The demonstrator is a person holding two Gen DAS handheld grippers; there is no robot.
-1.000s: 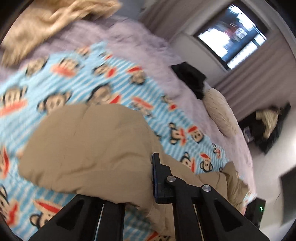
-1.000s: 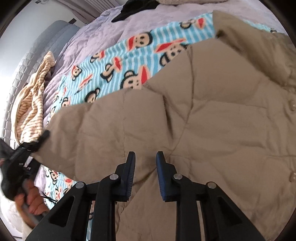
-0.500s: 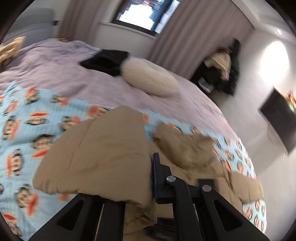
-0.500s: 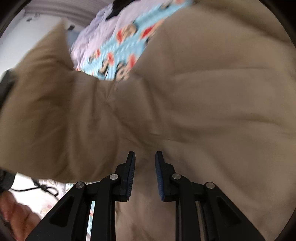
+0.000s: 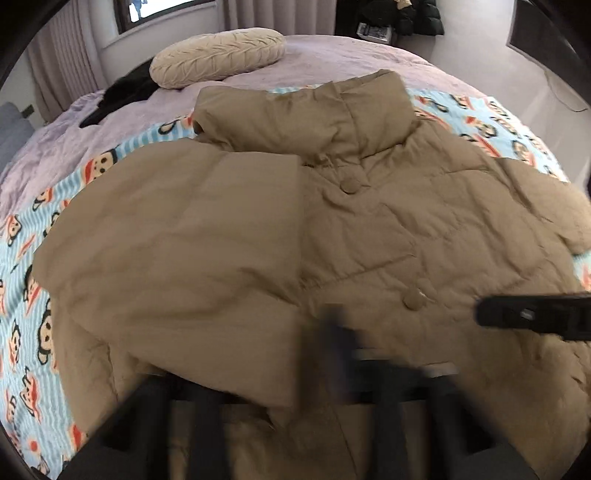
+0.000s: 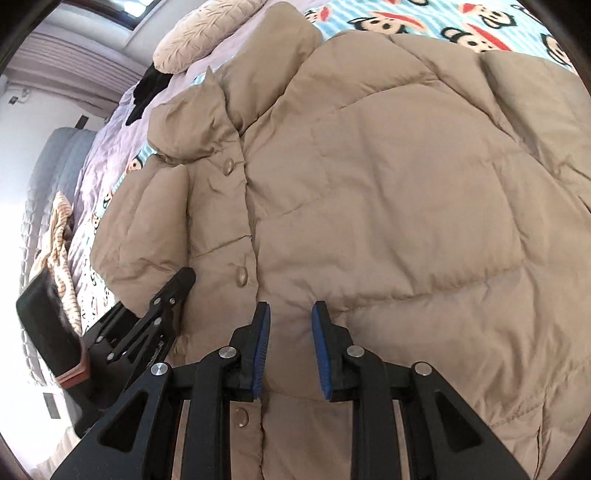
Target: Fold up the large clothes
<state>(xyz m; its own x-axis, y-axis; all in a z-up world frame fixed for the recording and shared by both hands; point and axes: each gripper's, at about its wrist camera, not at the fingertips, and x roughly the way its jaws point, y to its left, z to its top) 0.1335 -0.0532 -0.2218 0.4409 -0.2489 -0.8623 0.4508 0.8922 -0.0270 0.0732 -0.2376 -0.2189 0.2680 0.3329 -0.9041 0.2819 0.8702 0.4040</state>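
Note:
A tan puffer jacket (image 5: 369,229) lies front-up on a monkey-print blanket (image 5: 22,332), collar toward the pillow. Its left sleeve (image 5: 184,258) is folded across the chest. My left gripper (image 5: 258,387) is at the jacket's lower hem, heavily blurred, and the sleeve edge covers the gap between its fingers. My right gripper (image 6: 290,350) is open, its blue pads (image 6: 262,350) just above the jacket's lower front (image 6: 369,184) beside the button placket. The left gripper also shows in the right wrist view (image 6: 173,291), and the right one at the edge of the left wrist view (image 5: 532,317).
A cream pillow (image 5: 218,55) and a black garment (image 5: 122,92) lie on the purple bedspread (image 5: 74,136) beyond the jacket. A striped cloth (image 6: 59,236) lies at the bed's left side by a grey headboard (image 6: 55,166). Dark clothes are piled in the far corner (image 5: 410,18).
The left gripper has carried the sleeve over and laid it across the jacket's chest. The right gripper has drawn back; the jacket now lies flat with collar and buttons showing.

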